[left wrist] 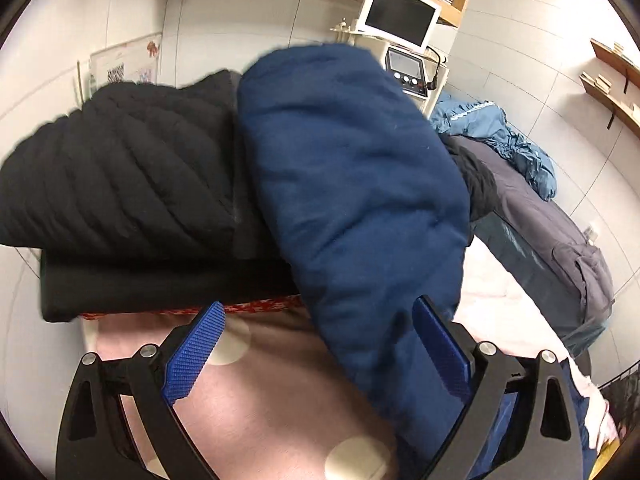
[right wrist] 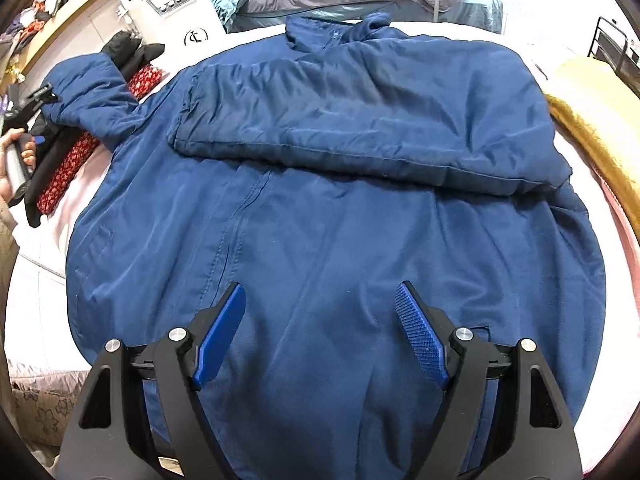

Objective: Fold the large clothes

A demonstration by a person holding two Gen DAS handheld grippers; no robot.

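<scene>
A large navy blue jacket (right wrist: 320,220) lies spread front-up on a bed with a pink sheet (right wrist: 48,288). One sleeve (right wrist: 360,120) is folded across the chest. The other sleeve (right wrist: 92,92) reaches out to the upper left over a stack of dark clothes. My right gripper (right wrist: 320,285) hovers open over the jacket's lower half with nothing gripped. In the left wrist view that outstretched sleeve (left wrist: 352,184) fills the middle. My left gripper (left wrist: 318,304) is wide open, the sleeve lying by its right pad (left wrist: 440,352). A person's hand (right wrist: 16,152) shows at the far left.
A black quilted coat (left wrist: 120,176) is stacked on folded dark clothes and a red patterned cloth (left wrist: 260,304). A white monitor (left wrist: 396,12) and shelves stand behind. Teal (left wrist: 500,132) and grey (left wrist: 560,240) garments lie at the bed's far end. A mustard blanket (right wrist: 592,112) lies at the right.
</scene>
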